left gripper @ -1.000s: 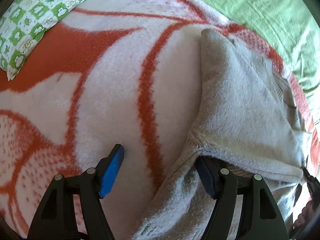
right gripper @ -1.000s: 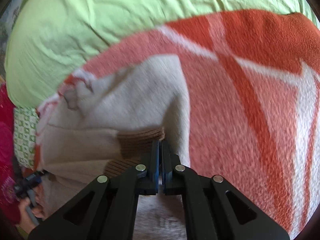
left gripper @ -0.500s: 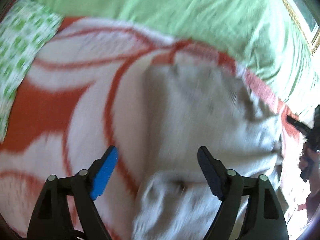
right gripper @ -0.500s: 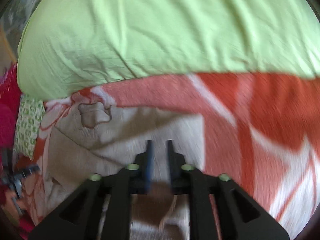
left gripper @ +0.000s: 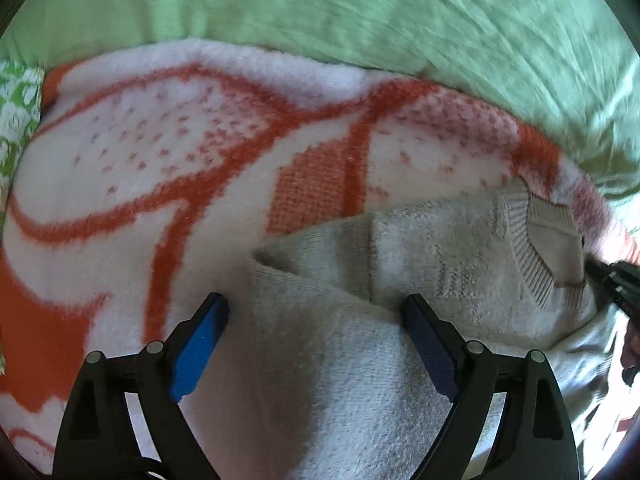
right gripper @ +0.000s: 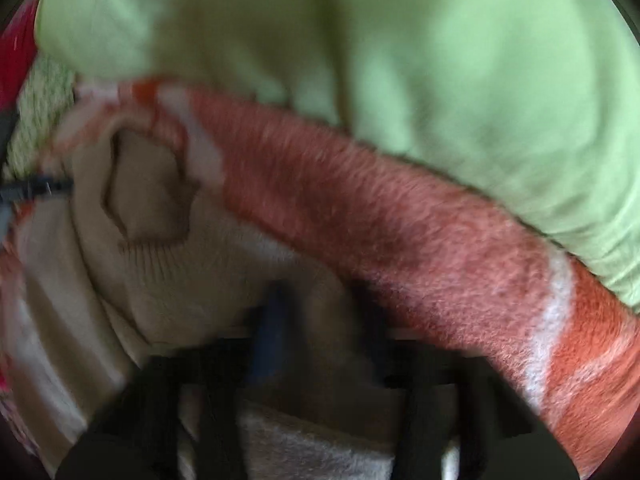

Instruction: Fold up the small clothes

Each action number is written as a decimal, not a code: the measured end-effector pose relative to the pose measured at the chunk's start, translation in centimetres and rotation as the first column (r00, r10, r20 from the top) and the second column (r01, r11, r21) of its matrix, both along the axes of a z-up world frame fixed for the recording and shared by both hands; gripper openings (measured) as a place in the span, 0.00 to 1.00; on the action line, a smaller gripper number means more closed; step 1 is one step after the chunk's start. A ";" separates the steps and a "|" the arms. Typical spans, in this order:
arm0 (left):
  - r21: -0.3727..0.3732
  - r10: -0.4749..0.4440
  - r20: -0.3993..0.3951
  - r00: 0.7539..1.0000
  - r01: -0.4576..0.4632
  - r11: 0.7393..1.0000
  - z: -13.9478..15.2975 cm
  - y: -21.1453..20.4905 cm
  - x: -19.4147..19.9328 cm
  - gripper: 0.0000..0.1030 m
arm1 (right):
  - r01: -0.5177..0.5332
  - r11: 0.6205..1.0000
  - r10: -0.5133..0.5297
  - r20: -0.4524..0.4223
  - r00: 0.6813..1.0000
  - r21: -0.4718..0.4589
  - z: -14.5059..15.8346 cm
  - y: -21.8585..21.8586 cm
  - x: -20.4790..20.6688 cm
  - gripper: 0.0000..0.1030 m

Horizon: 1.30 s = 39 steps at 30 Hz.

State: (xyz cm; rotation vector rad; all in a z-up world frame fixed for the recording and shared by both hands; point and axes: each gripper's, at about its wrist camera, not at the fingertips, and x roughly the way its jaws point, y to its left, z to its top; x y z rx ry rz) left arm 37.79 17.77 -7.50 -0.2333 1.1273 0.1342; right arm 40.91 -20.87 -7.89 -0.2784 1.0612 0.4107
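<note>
A cream knit sweater (left gripper: 440,248) lies on an orange and white blanket (left gripper: 160,160), its ribbed neckline (left gripper: 532,256) toward the right. My left gripper (left gripper: 316,336) hovers over the sweater's near fold. Its jaws are wide and still opening, with nothing pinched and cloth only beneath them. The right wrist view is blurred. There my right gripper (right gripper: 324,332) is closing on a bunched fold of the sweater (right gripper: 160,272) that fills the gap, below the neckline (right gripper: 148,184). The right gripper's tip (left gripper: 616,280) shows at the left wrist view's right edge.
A green sheet (left gripper: 360,12) covers the bed beyond the blanket (right gripper: 400,240) and fills the top of the right wrist view (right gripper: 400,60). A green patterned pillow (left gripper: 16,112) sits at the far left. A hand (left gripper: 630,344) holds the right gripper at the right edge.
Both grippers have swung toward the sweater's neck end. The left one let the sweater's edge go and spread wider. The right one released the brown cuff, opened, then narrowed again on a fold.
</note>
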 end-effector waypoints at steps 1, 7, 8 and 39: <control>0.012 -0.010 0.002 1.000 0.010 1.000 0.1 -0.3 0.1 0.87 | 0.011 1.000 -0.011 0.044 0.999 -0.012 0.8 -0.2 -0.5 0.07; 0.125 -0.003 0.013 1.000 0.002 0.992 -0.5 -2.3 1.6 0.88 | 0.261 0.963 -0.268 0.127 0.955 0.070 2.6 -5.3 -0.5 0.04; 0.142 -0.002 0.018 1.000 -0.001 0.990 -0.6 -2.8 1.8 0.89 | 0.281 0.958 -0.286 0.089 0.954 0.062 1.3 -5.4 -0.4 0.04; -0.116 -0.003 -0.056 0.998 -0.003 0.993 0.3 -4.0 -31.0 0.87 | 0.486 0.767 -0.497 -0.091 0.863 0.420 3.8 -6.4 -34.2 0.49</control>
